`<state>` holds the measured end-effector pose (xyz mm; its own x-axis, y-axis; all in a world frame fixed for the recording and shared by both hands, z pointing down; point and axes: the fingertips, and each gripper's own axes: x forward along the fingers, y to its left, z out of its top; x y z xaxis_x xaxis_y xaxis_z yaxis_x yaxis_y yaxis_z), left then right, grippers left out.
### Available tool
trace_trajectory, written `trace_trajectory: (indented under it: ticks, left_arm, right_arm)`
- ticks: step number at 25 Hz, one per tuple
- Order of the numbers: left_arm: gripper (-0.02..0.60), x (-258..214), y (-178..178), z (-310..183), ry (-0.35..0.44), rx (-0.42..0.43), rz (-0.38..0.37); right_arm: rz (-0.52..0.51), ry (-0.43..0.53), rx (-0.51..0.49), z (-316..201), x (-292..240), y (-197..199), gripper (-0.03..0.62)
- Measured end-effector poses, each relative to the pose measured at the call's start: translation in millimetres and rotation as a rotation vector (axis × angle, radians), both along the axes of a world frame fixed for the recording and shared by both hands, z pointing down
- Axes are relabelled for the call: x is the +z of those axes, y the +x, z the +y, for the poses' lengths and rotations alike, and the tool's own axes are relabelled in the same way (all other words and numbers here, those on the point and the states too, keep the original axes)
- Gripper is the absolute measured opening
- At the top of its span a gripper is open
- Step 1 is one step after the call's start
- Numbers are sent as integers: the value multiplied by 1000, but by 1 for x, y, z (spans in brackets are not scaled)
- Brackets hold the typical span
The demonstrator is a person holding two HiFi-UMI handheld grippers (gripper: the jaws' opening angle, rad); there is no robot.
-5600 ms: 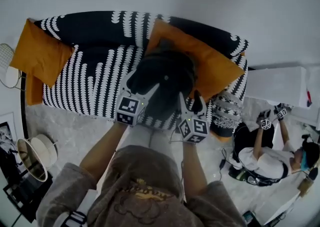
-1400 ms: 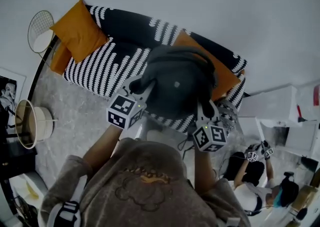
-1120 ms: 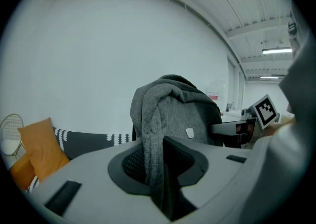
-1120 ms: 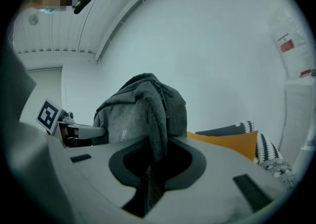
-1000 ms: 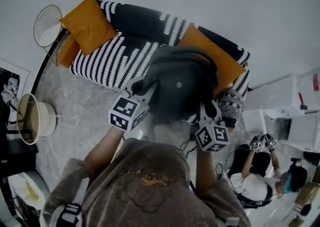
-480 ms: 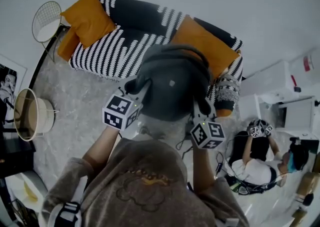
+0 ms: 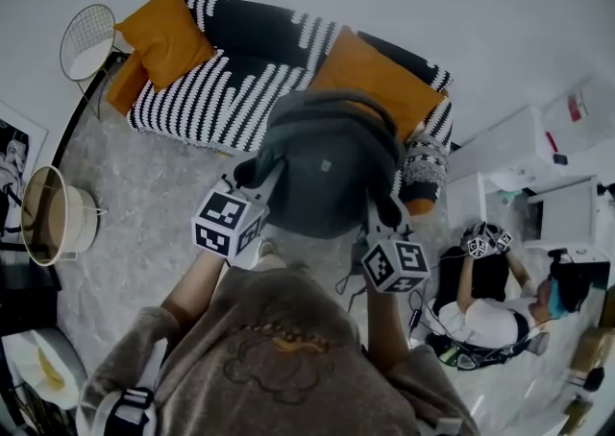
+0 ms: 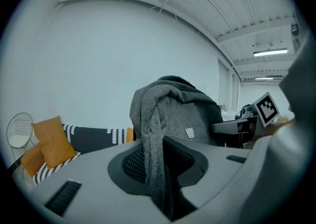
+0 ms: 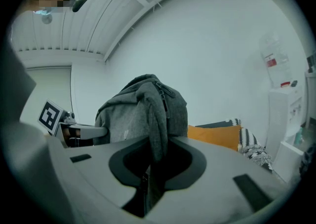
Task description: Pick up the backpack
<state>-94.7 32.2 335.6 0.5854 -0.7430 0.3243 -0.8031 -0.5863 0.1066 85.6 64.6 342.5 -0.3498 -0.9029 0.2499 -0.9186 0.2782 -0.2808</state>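
A dark grey backpack (image 7: 325, 173) hangs in the air in front of me, lifted off the striped sofa (image 7: 226, 88). My left gripper (image 7: 261, 178) is shut on its left shoulder strap (image 8: 150, 154), which runs down between the jaws. My right gripper (image 7: 373, 205) is shut on the right strap (image 9: 155, 139) in the same way. In the left gripper view the backpack (image 8: 185, 119) fills the middle, with the right gripper's marker cube (image 8: 267, 107) beyond it. The backpack (image 9: 136, 114) also fills the middle of the right gripper view.
Orange cushions (image 7: 168, 33) (image 7: 370, 74) lie on the sofa. A round wire side table (image 7: 82, 40) stands at its left end, a lamp shade (image 7: 48, 228) lower left. White cabinets (image 7: 519, 151) are on the right; a seated person (image 7: 490, 300) with grippers is lower right.
The backpack has come up off the sofa and back toward me with both grippers still holding its straps. The sofa now lies farther away in the head view.
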Motion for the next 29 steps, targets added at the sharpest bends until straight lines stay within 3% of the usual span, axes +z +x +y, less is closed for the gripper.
trace_trajectory:
  ticks: [12,29]
  left_arm:
    - [80,-3,22,25,-2,12,-3]
    - [80,-2,15,29,-9,-8,-22]
  right_arm:
    - [-12,-1,7,26,-1,21,54]
    - [-40,-4,-2,27,3,13,54]
